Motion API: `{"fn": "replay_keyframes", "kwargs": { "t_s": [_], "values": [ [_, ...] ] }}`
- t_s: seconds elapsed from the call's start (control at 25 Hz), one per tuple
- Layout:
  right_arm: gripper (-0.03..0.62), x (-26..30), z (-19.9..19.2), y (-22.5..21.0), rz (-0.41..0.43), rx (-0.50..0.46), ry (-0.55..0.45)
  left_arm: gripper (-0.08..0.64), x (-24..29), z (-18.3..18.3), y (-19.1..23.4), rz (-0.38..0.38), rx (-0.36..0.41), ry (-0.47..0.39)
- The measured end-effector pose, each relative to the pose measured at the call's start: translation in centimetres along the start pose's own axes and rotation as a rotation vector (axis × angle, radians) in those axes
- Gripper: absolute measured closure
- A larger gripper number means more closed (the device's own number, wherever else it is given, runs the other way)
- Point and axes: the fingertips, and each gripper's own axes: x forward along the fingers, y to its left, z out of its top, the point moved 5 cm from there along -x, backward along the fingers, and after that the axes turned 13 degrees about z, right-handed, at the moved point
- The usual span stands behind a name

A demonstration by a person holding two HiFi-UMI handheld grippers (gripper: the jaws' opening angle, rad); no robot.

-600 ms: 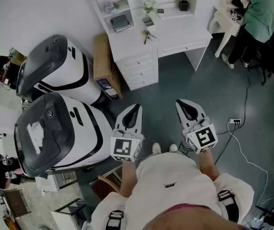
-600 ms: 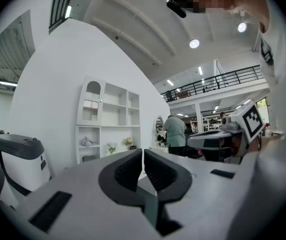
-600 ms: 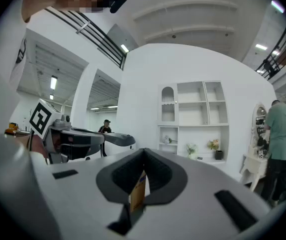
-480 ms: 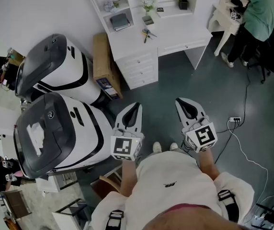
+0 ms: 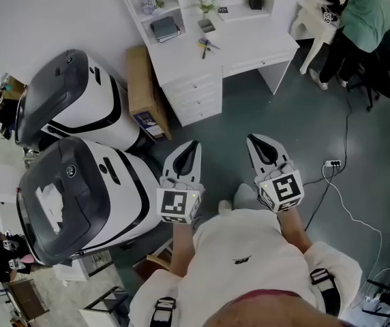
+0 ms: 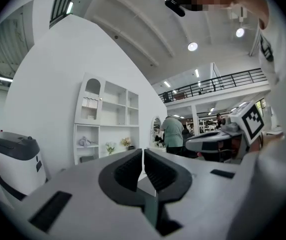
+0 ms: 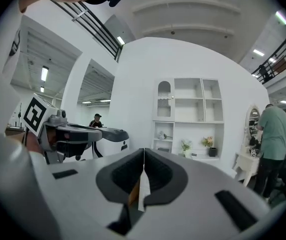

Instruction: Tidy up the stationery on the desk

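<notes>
Left gripper (image 5: pixel 189 148), right gripper (image 5: pixel 256 142), jaws together, white desk (image 5: pixel 258 41) beyond (stationery (image 5: pixel 205 45) on it)

Looking like a large lab hall, staging a home corner with a white bench (image 5: pixel 253 43) and shelves (image 5: pixel 161 9) at twelve o'clock, parking bulky white-and-black machines (image 5: pixel 72 196) at nine o'clock, trailing cables (image 5: pixel 350 215) at three o'clock, showing a railed mezzanine (image 6: pixel 218 82) overhead.
</notes>
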Motion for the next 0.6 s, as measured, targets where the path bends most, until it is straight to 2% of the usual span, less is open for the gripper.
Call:
{"fn": "replay_keyframes", "kwargs": {
  "t_s": [0.28, 0.6],
  "values": [
    [0.597, 2.2, 0.0, -1.3, -0.005, -0.006, -0.006, 0.56, 2.7, -0.3, 1.3, -0.009, 0.006, -0.001],
    [0.597, 5.5, -0.1, -5.4, -0.012, -0.005, -0.006, 0.56, 7.4, -0.2, 2.8, 0.004, 0.013, -0.003]
  ]
}}
